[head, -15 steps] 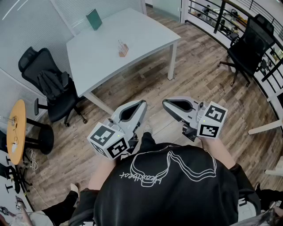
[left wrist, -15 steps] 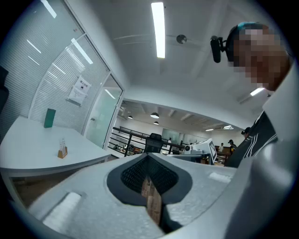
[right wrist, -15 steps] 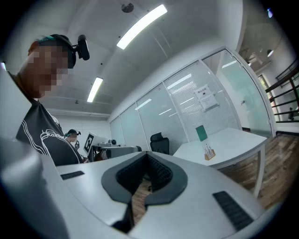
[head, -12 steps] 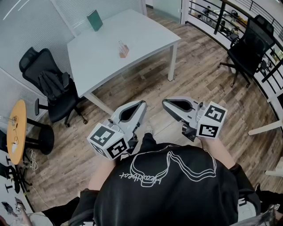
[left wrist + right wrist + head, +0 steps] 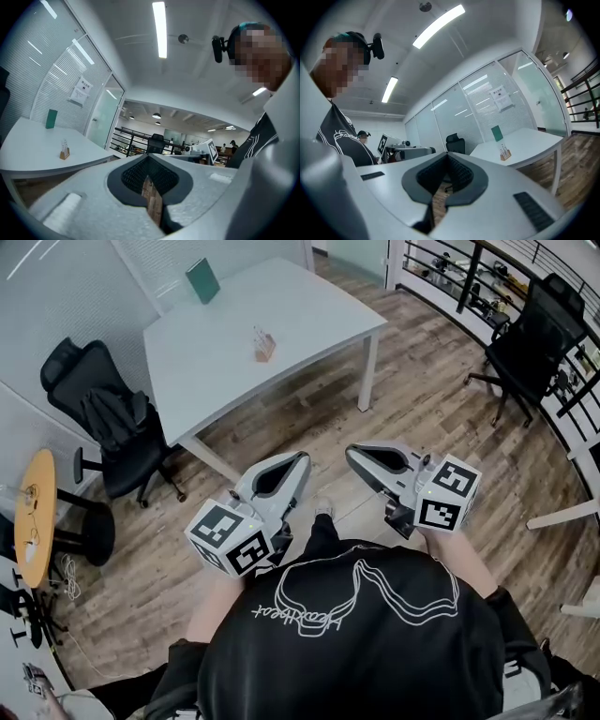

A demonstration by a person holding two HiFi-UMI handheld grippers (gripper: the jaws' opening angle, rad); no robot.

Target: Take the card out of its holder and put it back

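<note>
A chair (image 5: 103,418) stood left of the table (image 5: 309,315), a green book (image 5: 202,280) on its far edge. The card (image 5: 258,335) sat in its holder (image 5: 264,352) mid-table, well beyond the closed, empty left gripper (image 5: 301,458) and right gripper (image 5: 352,454).

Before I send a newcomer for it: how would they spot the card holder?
Find the big white table by the glass wall. Near its middle stands the card holder, a small brown block with a pale card upright in it. The only other thing there, a flat green panel, stands at the far corner.
</note>
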